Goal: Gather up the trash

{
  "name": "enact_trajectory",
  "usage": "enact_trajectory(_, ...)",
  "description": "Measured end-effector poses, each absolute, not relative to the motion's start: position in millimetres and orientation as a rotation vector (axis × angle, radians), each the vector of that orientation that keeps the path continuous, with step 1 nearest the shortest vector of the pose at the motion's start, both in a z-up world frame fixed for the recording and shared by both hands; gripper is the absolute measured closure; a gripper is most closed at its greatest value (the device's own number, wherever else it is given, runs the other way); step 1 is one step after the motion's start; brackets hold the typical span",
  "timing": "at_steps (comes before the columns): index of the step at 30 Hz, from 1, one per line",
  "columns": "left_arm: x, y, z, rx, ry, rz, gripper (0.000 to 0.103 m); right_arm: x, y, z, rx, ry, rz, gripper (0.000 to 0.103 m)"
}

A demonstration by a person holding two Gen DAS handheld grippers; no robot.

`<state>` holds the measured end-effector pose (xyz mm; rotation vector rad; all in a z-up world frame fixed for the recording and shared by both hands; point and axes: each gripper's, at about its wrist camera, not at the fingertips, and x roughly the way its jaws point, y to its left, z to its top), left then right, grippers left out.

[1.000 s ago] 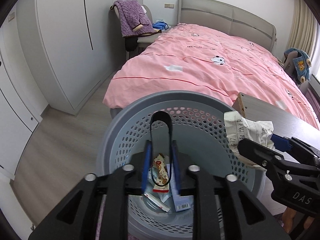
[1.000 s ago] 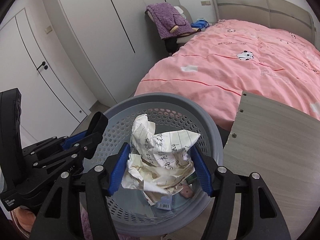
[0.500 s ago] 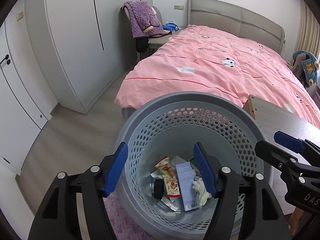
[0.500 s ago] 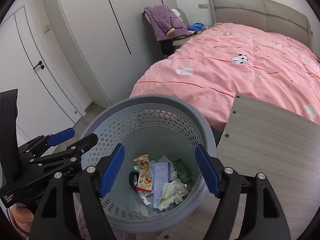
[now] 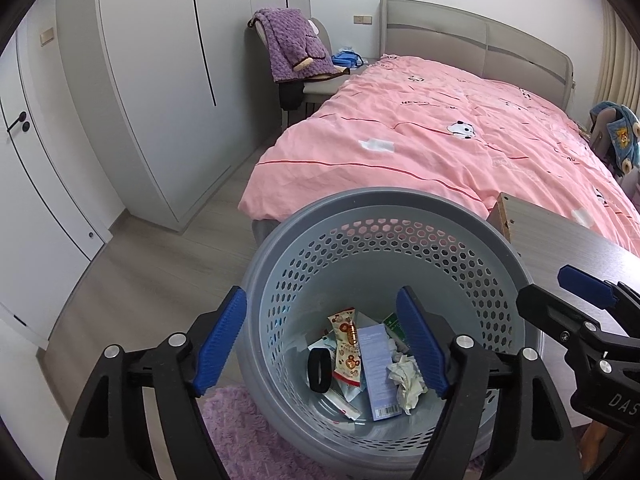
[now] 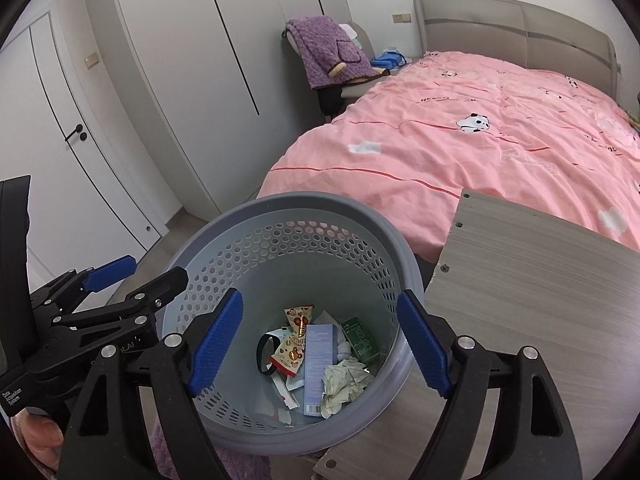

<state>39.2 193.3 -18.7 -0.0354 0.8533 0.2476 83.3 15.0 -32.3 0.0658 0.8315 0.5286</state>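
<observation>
1. Left gripper [image 5: 322, 344]: jaws wide, just been opening, nothing btwn pads; hangs over the gray basket [image 5: 280, 248].
2. Right gripper [image 6: 320, 346]: jaws wide too, just been opening, empty, above same basket.
3. Trash at basket bottom: crumpled paper [image 6: 344, 382], snack wrapper [image 6: 294, 344], black band [image 5: 319, 369], blue box [image 5: 378, 368].
4. Basket sits beside wood tabletop [image 6: 540, 280], near pink bed [image 5: 440, 140].
</observation>
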Motion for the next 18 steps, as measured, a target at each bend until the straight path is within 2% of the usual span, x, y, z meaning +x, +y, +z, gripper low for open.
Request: enact_trajectory(18, 36.4, 192.8, -16.6, -0.032, 0.859, 0.261, 0.022, 77.1, 8.6, -28.8, 0.067, 0.816, 0.512, 0.019)
